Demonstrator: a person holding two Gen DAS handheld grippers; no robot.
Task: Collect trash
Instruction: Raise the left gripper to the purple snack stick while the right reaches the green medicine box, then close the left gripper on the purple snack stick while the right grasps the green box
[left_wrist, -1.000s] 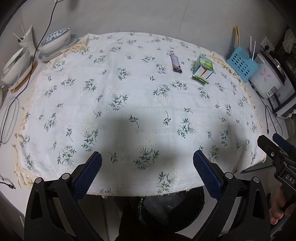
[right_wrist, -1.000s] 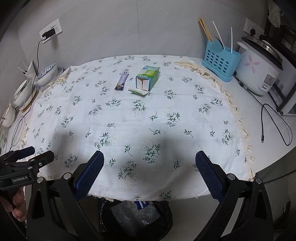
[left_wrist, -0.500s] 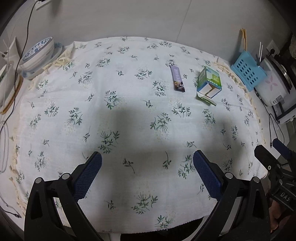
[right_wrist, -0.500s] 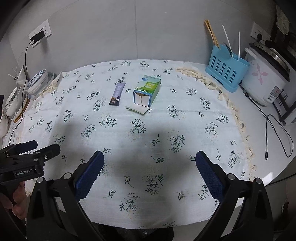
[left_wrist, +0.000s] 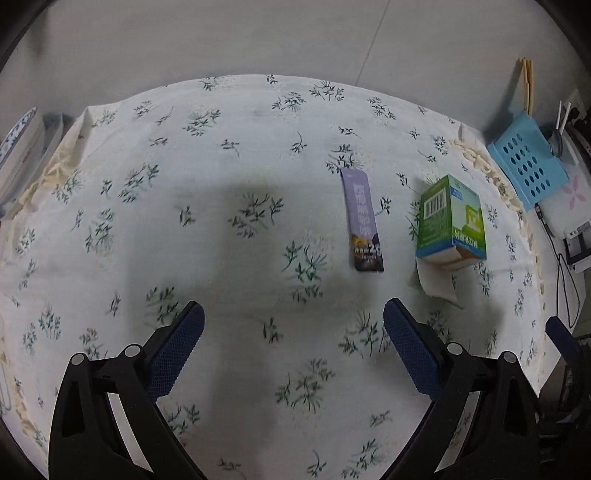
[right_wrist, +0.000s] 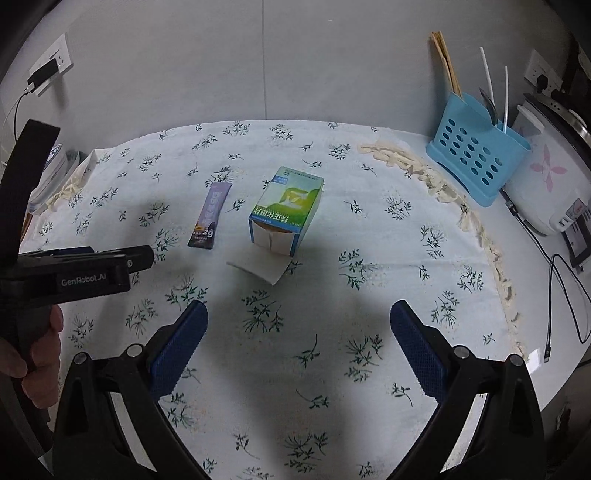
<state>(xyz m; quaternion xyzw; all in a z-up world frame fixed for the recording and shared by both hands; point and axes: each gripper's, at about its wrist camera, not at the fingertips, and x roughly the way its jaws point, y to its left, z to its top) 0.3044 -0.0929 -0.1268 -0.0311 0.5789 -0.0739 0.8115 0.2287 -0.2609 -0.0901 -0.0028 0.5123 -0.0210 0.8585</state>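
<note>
Both claws wide open and empty: left claw (left_wrist: 291, 332) short of the purple sachet (left_wrist: 362, 218), right claw (right_wrist: 299, 332) facing the green box (right_wrist: 286, 208).

A tablecloth (right_wrist: 369, 229) covers most of the counter (right_wrist: 546, 266); on it, toward the back edge, a sachet (right_wrist: 209, 216) lies flat just left of a small carton (right_wrist: 288, 208), the two apart; a paper slip (right_wrist: 258, 266) lies before the carton, touching its front. At the counter's back right corner a utensil caddy (right_wrist: 476, 162) stands off the cloth, with a rice cooker (right_wrist: 546, 184) to its right; stacked bowls (left_wrist: 22, 147) sit at the left edge.
</note>
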